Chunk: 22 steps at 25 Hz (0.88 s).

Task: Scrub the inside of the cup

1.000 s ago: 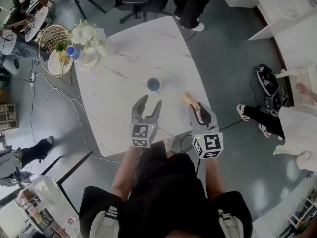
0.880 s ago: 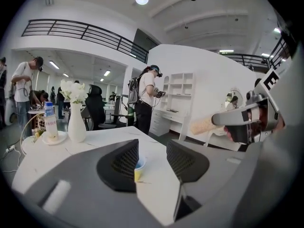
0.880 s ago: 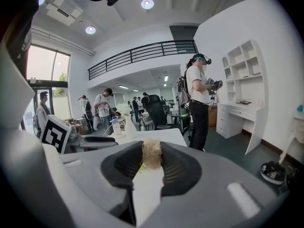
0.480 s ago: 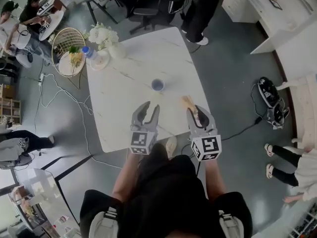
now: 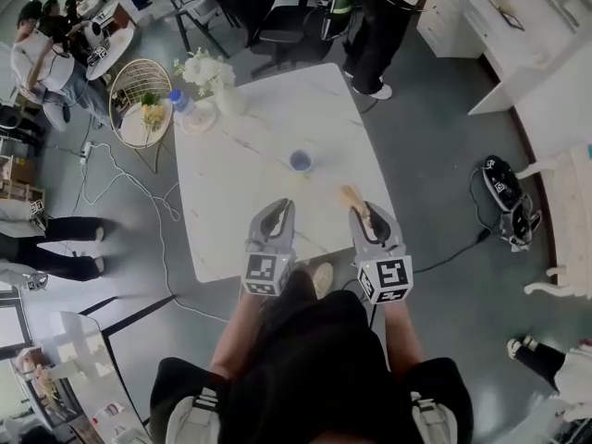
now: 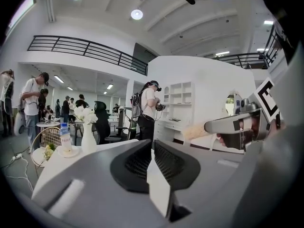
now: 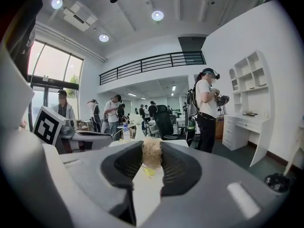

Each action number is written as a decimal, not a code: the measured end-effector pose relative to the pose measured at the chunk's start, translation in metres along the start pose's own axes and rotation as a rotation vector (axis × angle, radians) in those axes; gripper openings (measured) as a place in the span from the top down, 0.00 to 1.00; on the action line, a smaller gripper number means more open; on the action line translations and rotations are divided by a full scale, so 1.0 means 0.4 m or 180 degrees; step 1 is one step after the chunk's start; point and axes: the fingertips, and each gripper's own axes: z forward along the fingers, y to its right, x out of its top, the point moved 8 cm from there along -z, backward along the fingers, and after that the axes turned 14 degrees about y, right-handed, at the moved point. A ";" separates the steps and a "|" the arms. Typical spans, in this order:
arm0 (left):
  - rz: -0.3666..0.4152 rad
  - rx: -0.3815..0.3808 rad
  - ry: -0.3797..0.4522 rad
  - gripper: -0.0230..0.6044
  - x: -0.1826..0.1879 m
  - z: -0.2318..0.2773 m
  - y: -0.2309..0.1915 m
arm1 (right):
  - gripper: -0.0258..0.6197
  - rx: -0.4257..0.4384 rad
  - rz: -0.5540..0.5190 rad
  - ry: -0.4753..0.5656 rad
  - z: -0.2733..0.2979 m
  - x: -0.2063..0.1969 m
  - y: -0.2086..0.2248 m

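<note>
A small blue cup (image 5: 301, 161) stands upright on the white marble table (image 5: 240, 183), right of its middle. Both grippers hover over the table's near edge, short of the cup. My left gripper (image 5: 277, 209) is closing: its jaws nearly meet, with nothing between them (image 6: 153, 144). My right gripper (image 5: 367, 213) is shut on a tan bristle brush (image 5: 352, 195) that points forward toward the cup. In the right gripper view the brush (image 7: 152, 155) sticks out between the jaws. The left gripper view shows the brush (image 6: 194, 131) at the right. The cup is hidden in both gripper views.
A white vase of flowers (image 5: 217, 81) and a water bottle (image 5: 185, 107) on a plate stand at the table's far left corner. A round wire side table (image 5: 139, 109), an office chair (image 5: 250, 7), floor cables and several people surround the table. A dark bag (image 5: 499, 185) lies at the right.
The left gripper's jaws have gone from wide apart to nearly together. Both grippers stay near the table's front edge. The right one still holds the brush.
</note>
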 end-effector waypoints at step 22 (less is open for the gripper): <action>0.0025 -0.0021 0.0054 0.95 0.018 -0.075 0.009 | 0.79 0.0076 -0.0061 0.0035 -0.046 0.002 -0.064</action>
